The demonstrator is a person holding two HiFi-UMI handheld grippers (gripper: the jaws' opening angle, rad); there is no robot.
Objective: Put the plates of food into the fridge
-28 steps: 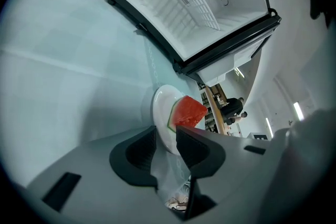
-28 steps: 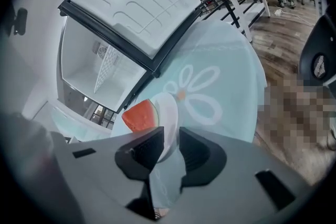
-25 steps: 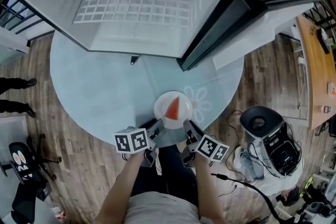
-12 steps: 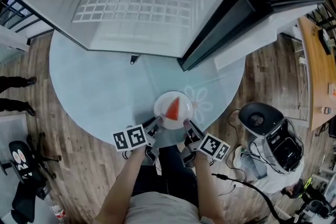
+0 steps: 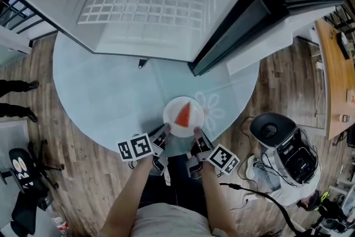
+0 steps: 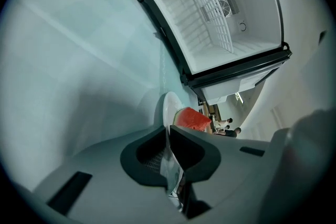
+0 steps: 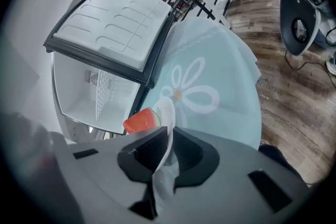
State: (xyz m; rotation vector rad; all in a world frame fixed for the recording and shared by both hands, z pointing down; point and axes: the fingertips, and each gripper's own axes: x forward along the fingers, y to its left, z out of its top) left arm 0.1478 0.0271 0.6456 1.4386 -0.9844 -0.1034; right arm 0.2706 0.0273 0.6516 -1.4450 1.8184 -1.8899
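Right gripper view, unlike the left, shows flower print (image 7: 191,94) beyond plate (image 7: 166,108).

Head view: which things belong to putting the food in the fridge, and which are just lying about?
Job: plate, watermelon slice, open fridge, left gripper (jaws just closed further, on the plate's rim), right gripper, also on the rim.
Lying about: black appliance, cables.

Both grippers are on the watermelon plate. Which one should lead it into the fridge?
Left, probably. The left gripper, jaws just closed on the rim of the round white plate, stands toward the open white fridge. The right gripper clamps the opposite rim, nearer the black-edged fridge door.
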